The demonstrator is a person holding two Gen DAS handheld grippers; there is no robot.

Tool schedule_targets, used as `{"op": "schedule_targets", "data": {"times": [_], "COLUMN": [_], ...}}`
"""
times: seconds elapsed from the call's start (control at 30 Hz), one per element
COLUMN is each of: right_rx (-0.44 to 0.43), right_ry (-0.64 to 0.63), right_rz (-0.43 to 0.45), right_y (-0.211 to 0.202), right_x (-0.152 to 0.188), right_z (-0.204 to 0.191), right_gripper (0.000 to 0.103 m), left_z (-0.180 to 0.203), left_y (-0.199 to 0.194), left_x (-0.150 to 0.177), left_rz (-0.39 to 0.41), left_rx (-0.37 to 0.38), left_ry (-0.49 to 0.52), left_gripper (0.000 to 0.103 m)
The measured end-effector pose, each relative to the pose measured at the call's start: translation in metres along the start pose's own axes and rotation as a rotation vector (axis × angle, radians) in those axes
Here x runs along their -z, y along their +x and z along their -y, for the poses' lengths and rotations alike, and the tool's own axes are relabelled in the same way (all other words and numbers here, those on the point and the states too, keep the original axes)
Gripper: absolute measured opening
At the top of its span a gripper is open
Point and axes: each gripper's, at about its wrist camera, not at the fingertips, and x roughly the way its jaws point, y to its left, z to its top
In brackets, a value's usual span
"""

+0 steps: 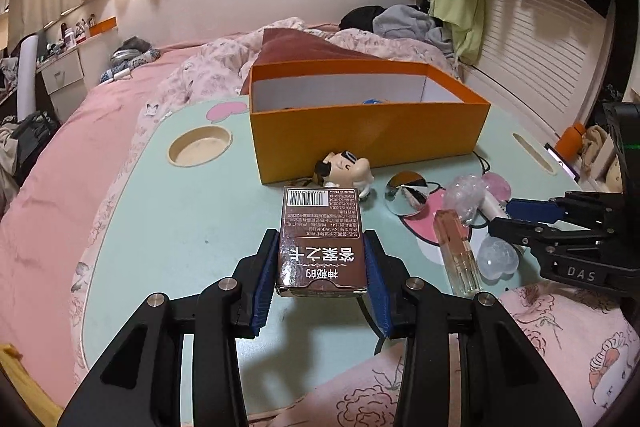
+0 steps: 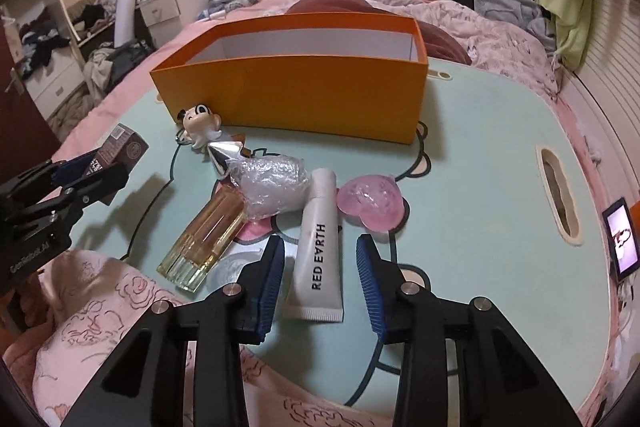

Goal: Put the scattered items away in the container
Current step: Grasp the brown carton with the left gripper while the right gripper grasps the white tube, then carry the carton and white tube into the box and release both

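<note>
Between my left gripper's blue pads sits the brown card box, clamped and lifted off the table — the orange container stands straight ahead. My right gripper hangs released, its fingers either side of the white tube. Left of that lies the perfume bottle; beyond it, the pink heart, perhaps soap.

Orange box with white inside, brown card pack printed with white lettering and barcode, white tube lettered in black, pink heart, amber-tinted bottle, mint-green table, pink floral bedding, blue-padded black gripper fingers.
</note>
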Motion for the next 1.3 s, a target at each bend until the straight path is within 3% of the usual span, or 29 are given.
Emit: {"op": "schedule_targets", "data": {"times": [0.03,0.3,0.33,0.43,0.67,0.8,0.93,1.0,1.03,1.13,1.3], "right_rx": [0.01,-0.033,-0.037,-0.052,-0.07,-0.063,-0.001,0.047,0.054,0.073,0.031], "right_ry": [-0.008,0.022,0.029,0.053,0.061,0.041,-0.029,-0.08,-0.092,-0.109,-0.051], "right_rz": [0.001,0.066,0.079,0.102,0.072,0.027,-0.016,-0.014,-0.011,0.005,0.038], "right_y": [0.001,-0.014,-0.018,-0.026,-0.022,-0.008,0.003,0.005,0.005,0.005,-0.001], "right_x": [0.0,0.008,0.009,0.01,0.008,0.002,-0.002,-0.002,-0.002,-0.001,0.006], "right_z": [-0.002,0.004,0.005,0.011,0.013,0.008,-0.005,-0.015,-0.017,-0.02,-0.007], "right_gripper": [0.021,0.019,0.013,0.007,0.009,0.02,0.03,0.027,0.017,0.017,0.017], "left_z": [0.0,-0.002,-0.002,-0.002,-0.001,-0.001,0.0,0.001,0.002,0.002,0.001], "left_y": [0.0,-0.005,-0.006,-0.006,-0.004,-0.003,-0.002,-0.002,-0.002,-0.002,-0.003], "left_x": [0.0,0.001,0.001,0.0,0.001,0.001,0.001,0.001,0.001,0.001,0.001], "left_rz": [0.0,0.014,0.016,0.015,0.005,-0.001,-0.003,-0.003,-0.004,0.0,0.004], "left_rx": [0.002,0.01,0.01,0.016,0.021,0.028,0.033,0.035,0.035,0.036,0.039], "left_ry": [-0.001,-0.013,-0.013,-0.015,-0.014,-0.017,-0.016,-0.013,-0.011,-0.01,-0.015], "left_gripper": [0.042,0.042,0.042,0.042,0.042,0.042,0.042,0.042,0.042,0.042,0.042]}}
